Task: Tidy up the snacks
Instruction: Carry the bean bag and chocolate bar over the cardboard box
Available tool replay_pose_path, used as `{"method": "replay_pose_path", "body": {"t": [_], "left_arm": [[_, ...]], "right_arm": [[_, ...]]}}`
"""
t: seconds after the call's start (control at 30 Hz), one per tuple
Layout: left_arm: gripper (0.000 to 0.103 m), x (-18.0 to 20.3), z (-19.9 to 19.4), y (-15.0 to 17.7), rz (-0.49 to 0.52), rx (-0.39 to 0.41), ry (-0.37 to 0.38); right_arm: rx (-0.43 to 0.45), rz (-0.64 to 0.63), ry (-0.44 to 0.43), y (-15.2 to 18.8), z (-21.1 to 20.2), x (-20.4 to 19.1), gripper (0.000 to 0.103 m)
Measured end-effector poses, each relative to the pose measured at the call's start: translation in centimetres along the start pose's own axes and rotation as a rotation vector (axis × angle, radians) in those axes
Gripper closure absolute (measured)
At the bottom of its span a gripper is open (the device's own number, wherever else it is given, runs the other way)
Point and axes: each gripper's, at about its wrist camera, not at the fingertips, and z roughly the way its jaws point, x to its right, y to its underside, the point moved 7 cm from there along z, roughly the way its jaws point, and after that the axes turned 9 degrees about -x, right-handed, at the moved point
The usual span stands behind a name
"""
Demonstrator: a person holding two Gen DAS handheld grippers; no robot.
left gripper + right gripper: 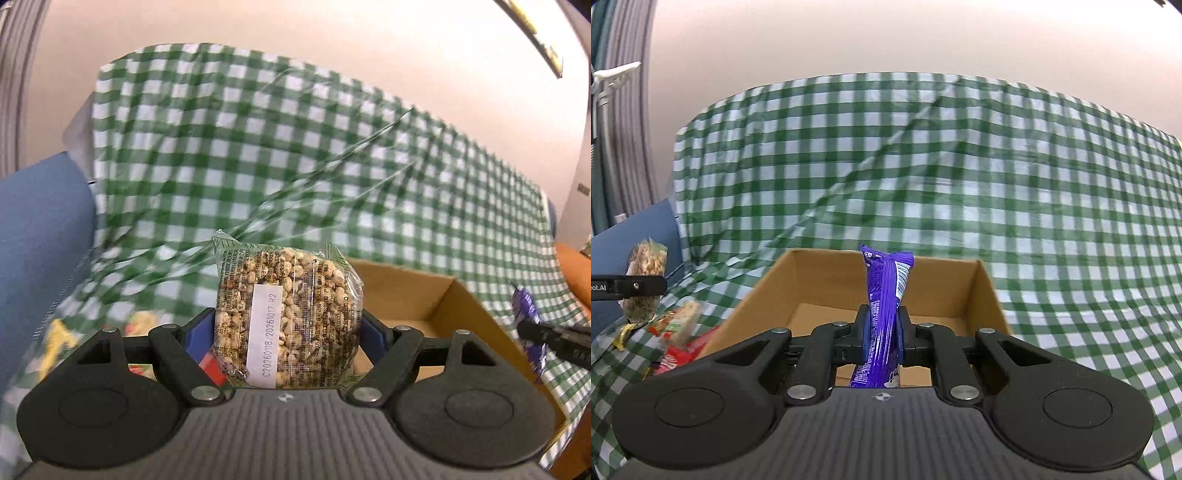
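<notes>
Cardboard box (982, 295) rim below purple snack (884, 295), checked cloth (1034, 184) around

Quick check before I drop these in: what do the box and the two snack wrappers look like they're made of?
Box: plain brown cardboard, matte, with folded corners and raw edges. Grain cake wrapper, clamped in the left tongs: thin clear glossy plastic film, puffed grains showing through, white printed label. Purple wrapper, pinched in the right tongs: shiny creased film, probably plastic or foil laminate; which one is unclear.
</notes>
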Motion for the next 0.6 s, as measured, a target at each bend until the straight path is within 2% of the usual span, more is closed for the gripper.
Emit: {"method": "replay_pose_path", "body": {"t": [0.23, 0.33, 0.47, 0.6], "left_arm": [[0.020, 3.6, 2.1, -1.4, 0.032, 0.054, 0.068], [0.020, 4.9, 2.8, -1.4, 0.044, 0.052, 0.091], [0.020, 6.9, 3.3, -0.8, 0.113, 0.056, 0.102], [0.020, 8.4, 3.2, -0.6, 0.138, 0.061, 0.150]], "right_arm": [[-0.020, 0.034, 0.055, 0.8, -0.2, 2.1, 0.089], [-0.028, 0.033, 0.073, 1.1, -0.3, 2.6, 0.089], [-0.040, 0.043, 0.094, 1.3, -0.1, 3.1, 0.089], [-0.047, 0.060, 0.113, 1.6, -0.1, 3.1, 0.089]]}}
